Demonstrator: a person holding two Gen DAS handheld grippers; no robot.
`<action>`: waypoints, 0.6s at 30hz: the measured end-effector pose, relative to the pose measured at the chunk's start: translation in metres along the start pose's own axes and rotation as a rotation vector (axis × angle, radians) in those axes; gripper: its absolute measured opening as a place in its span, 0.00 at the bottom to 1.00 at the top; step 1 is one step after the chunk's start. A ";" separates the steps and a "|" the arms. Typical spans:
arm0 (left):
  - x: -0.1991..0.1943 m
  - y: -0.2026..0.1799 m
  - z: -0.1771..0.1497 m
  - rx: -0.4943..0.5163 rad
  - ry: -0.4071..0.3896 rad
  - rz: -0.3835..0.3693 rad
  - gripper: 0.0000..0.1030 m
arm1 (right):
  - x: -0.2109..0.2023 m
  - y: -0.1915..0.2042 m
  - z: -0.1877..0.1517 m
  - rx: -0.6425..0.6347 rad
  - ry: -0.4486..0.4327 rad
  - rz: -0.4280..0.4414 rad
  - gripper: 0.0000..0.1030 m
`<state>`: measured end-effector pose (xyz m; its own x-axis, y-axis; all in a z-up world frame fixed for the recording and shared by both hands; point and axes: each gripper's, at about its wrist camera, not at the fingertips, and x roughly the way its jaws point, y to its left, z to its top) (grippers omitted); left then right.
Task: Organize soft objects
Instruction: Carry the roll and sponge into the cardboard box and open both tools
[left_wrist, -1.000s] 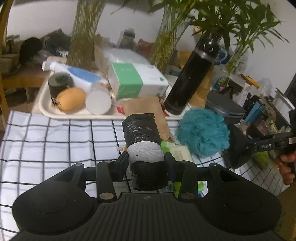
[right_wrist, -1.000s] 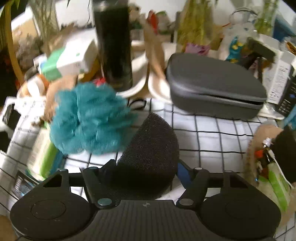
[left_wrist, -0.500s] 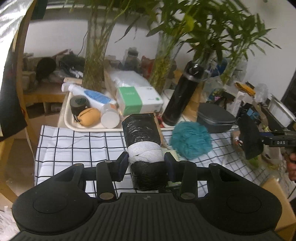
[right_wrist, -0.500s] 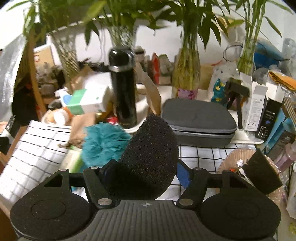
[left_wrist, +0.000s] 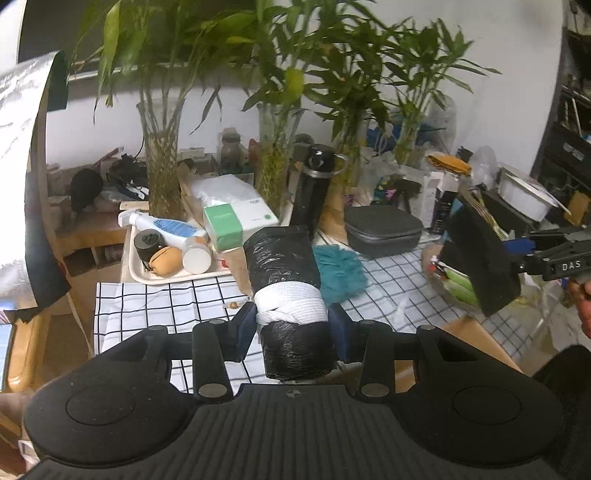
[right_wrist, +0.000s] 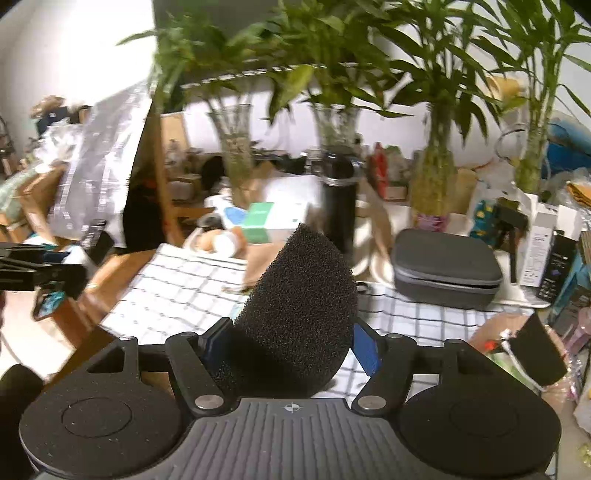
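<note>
My left gripper (left_wrist: 291, 332) is shut on a black plastic-bag roll (left_wrist: 284, 273) with a white band around it, held well above the checked tablecloth (left_wrist: 155, 306). My right gripper (right_wrist: 291, 343) is shut on a black foam sponge (right_wrist: 299, 306), also held high; the sponge also shows at the right of the left wrist view (left_wrist: 480, 258). A teal bath pouf (left_wrist: 340, 273) lies on the cloth behind the roll. A basket (left_wrist: 450, 280) with green packets sits at the table's right, below the sponge.
A white tray (left_wrist: 147, 275) holds a lotion bottle, a tape roll, a tan pouch and a jar. A green-white box (left_wrist: 236, 221), black flask (left_wrist: 314, 184), grey case (left_wrist: 384, 229) and bamboo vases (left_wrist: 162, 173) crowd the table's back.
Both grippers have risen and pulled back from the table with their objects still held. The table now looks smaller and farther away in both views.
</note>
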<state>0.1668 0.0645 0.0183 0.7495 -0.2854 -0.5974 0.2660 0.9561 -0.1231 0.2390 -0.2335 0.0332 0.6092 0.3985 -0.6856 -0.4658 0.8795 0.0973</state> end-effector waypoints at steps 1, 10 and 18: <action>-0.004 -0.004 -0.001 0.008 0.000 0.003 0.40 | -0.005 0.004 -0.002 -0.004 0.000 0.011 0.69; -0.020 -0.046 -0.026 0.071 0.061 0.008 0.40 | -0.033 0.052 -0.031 -0.077 0.025 0.090 0.69; -0.021 -0.065 -0.053 0.089 0.121 -0.005 0.41 | -0.032 0.077 -0.060 -0.108 0.088 0.106 0.69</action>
<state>0.1020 0.0118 -0.0029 0.6708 -0.2753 -0.6886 0.3263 0.9434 -0.0593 0.1454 -0.1936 0.0196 0.4963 0.4594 -0.7366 -0.5941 0.7984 0.0977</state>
